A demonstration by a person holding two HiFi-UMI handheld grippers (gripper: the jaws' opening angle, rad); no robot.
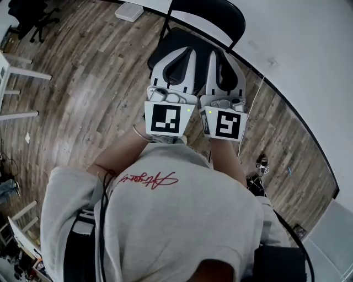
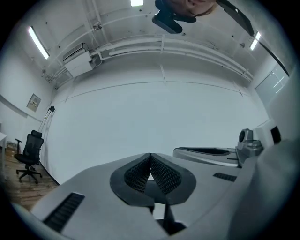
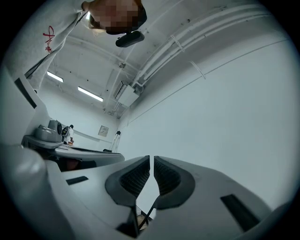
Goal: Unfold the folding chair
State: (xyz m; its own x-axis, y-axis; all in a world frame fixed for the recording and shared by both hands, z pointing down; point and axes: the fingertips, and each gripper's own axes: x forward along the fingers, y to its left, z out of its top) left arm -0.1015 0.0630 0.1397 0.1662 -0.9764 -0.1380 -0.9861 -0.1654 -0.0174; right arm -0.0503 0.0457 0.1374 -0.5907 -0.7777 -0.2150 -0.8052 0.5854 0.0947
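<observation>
Two tools, neither on anything. Left gripper (image 1: 183,52) pressed together at the tips, only white wall (image 2: 154,117) beyond it; right gripper (image 1: 222,54) closed to a hairline slit, likewise holding nothing. Held side by side over the black folding chair (image 1: 209,14), at twelve o'clock from the person, close to the wall at the edge of the wood floor (image 1: 83,82). Seat partly hidden beneath the tools, so cannot tell how far open already. Probably the approach, with no grip taken yet.

Risks from here:
- Closed jaws bumping the frame instead of straddling it; should be spread first.
- Thin tube, smooth paint, so a likely slip out of a shallow pinch.
- Dragging or tipping the whole chair toward six o'clock if pulled with one tool alone; better braced at the back with the other.
- Scraping the wall at one o'clock with the backrest.
- Trapping a jaw tip if placed near a hinge.
</observation>
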